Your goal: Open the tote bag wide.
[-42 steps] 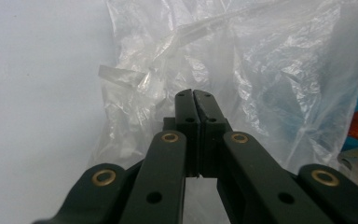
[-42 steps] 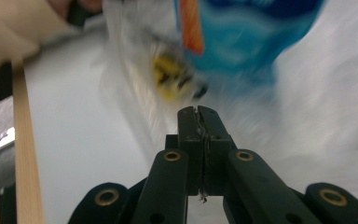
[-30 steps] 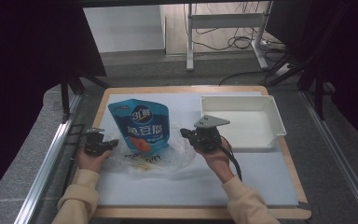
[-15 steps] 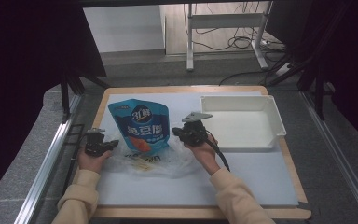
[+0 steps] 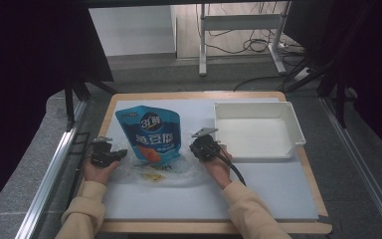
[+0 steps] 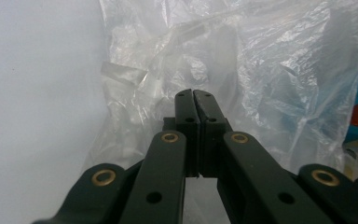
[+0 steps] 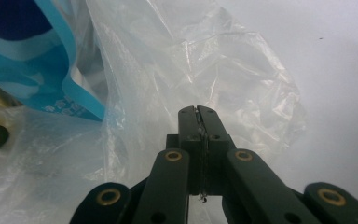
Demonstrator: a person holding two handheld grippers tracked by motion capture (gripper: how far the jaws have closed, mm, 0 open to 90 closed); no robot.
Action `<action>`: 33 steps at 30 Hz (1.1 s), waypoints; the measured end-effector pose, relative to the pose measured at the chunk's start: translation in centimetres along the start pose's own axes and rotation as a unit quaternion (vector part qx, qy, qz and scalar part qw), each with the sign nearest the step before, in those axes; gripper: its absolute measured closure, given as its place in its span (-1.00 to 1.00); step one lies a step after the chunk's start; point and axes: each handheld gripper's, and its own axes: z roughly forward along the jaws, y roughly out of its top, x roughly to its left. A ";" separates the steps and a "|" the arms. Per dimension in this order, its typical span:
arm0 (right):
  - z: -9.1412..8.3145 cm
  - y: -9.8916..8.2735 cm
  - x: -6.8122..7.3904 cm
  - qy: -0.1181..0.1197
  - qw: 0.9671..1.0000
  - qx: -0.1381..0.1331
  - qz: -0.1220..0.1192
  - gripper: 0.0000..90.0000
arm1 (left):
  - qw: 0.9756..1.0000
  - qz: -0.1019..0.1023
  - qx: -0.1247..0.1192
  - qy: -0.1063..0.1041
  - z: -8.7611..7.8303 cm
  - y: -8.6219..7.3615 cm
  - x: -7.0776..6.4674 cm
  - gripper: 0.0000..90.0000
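Note:
A blue snack pouch (image 5: pixel 151 133) lies on the white mat, its lower end inside a crumpled clear plastic bag (image 5: pixel 155 170). My left gripper (image 5: pixel 123 153) rests at the bag's left edge. In the left gripper view its jaws (image 6: pixel 193 92) are pressed together, with the bag's film (image 6: pixel 261 70) bunched at their tips. My right gripper (image 5: pixel 193 149) sits low at the bag's right edge, beside the pouch. Its jaws (image 7: pixel 197 108) are closed too, and a thin pale line of film (image 7: pixel 223 79) shows between the tips. The pouch's blue corner (image 7: pixel 51 79) shows through the bag.
A white tray (image 5: pixel 284 145) stands at the back right of the mat, close to my right hand. The mat (image 5: pixel 268 194) lies on a wooden board with metal rails along both sides. A cable trails from my right gripper.
My right gripper has come down and to the left, from above the tray's near corner to the bag's right edge. The left gripper and the pouch have stayed put.

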 end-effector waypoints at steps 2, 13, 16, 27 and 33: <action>-0.3 0.1 0.3 0.000 1.000 -0.004 -0.003 0.97 | 1.000 0.000 0.000 0.000 0.0 0.0 0.0 0.99; -5.9 1.7 1.2 0.061 0.993 -0.096 0.010 0.97 | 1.000 0.002 0.000 0.000 -0.1 0.0 0.0 0.99; -6.5 1.7 2.1 0.077 0.993 -0.094 -0.001 0.97 | 1.000 0.001 -0.001 -0.001 -0.1 0.0 -0.1 0.99; -2.1 1.3 3.1 0.016 0.997 -0.070 -0.006 0.97 | 1.000 0.005 0.000 -0.001 0.0 0.0 -0.3 0.98; -1.8 0.8 2.9 0.017 0.997 -0.078 0.003 0.96 | 1.000 0.007 0.002 0.000 0.0 0.0 -0.4 0.99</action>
